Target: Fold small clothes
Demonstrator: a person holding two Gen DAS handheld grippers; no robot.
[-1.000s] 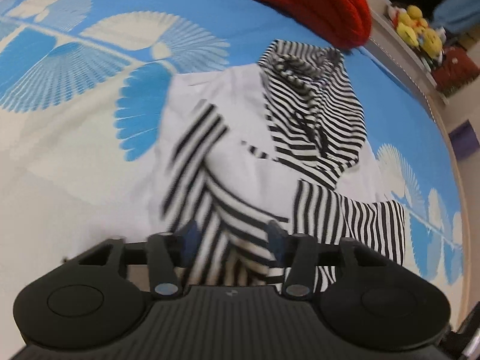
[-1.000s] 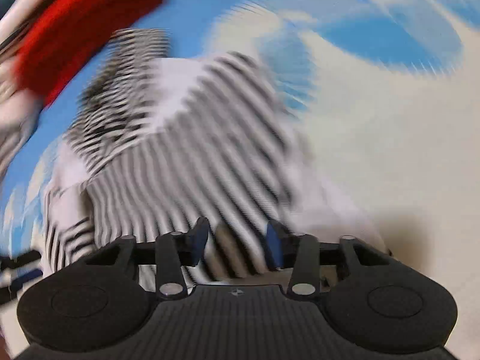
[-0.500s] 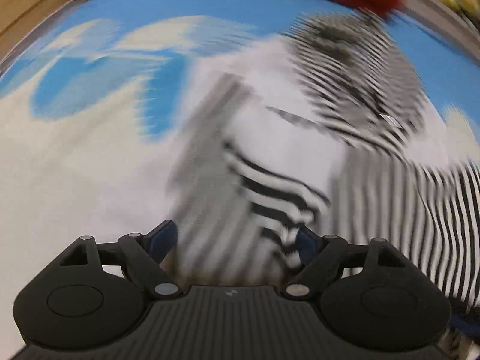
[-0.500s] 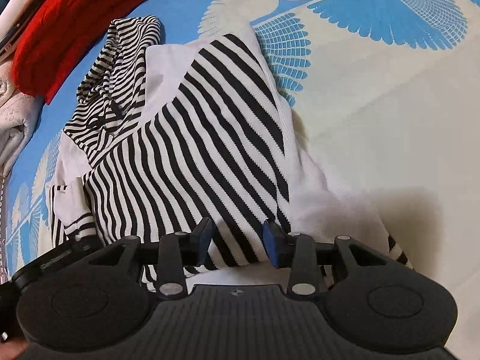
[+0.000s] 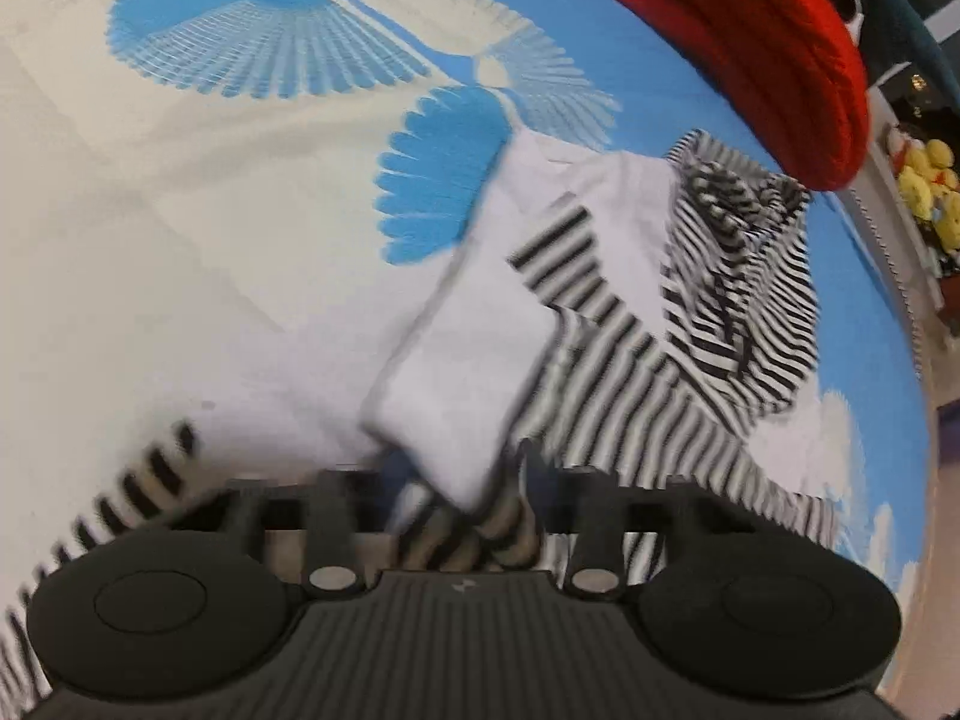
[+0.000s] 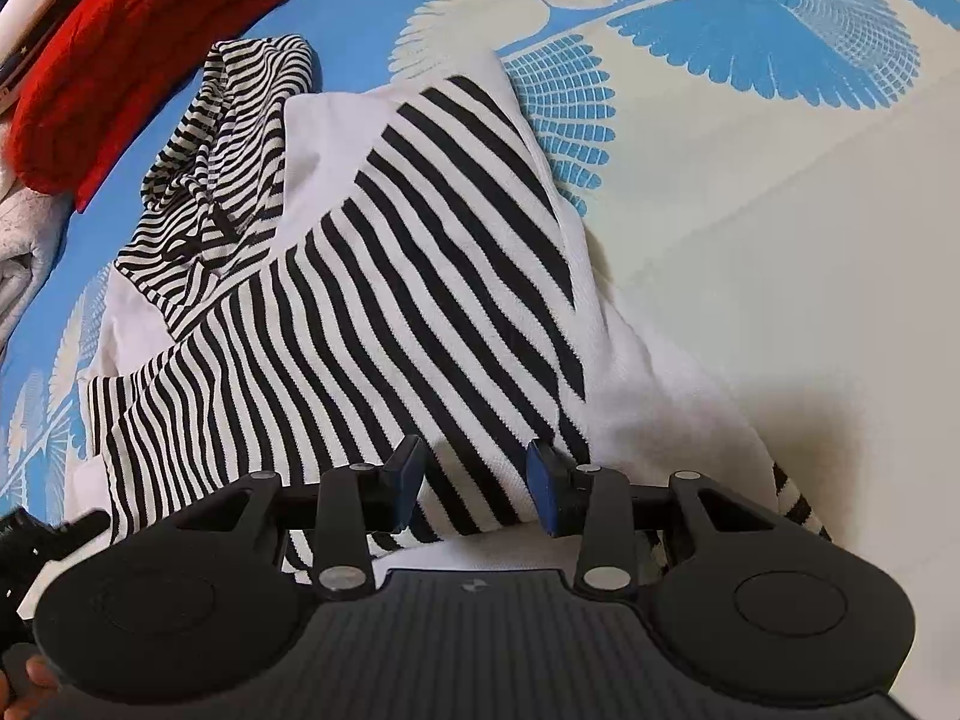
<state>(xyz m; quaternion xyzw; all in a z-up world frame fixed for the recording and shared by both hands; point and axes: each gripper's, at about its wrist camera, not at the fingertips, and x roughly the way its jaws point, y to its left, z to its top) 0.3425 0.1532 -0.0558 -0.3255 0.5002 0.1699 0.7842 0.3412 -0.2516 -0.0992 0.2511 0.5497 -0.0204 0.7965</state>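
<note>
Two grippers: over striped top (image 6: 384, 276)
Left gripper (image 5: 459, 498): fingers around bunched cloth, grip blurred, unclear
Right gripper (image 6: 474, 483): fingers apart, above hem

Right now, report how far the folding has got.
Done: a striped sleeve lies folded across the hoodie on the bedsheet. In hand: the left gripper has fabric between its fingers, though blur hides how firmly; the right gripper is open over the hem. Left: the hood is crumpled and the body is unfolded.
</note>
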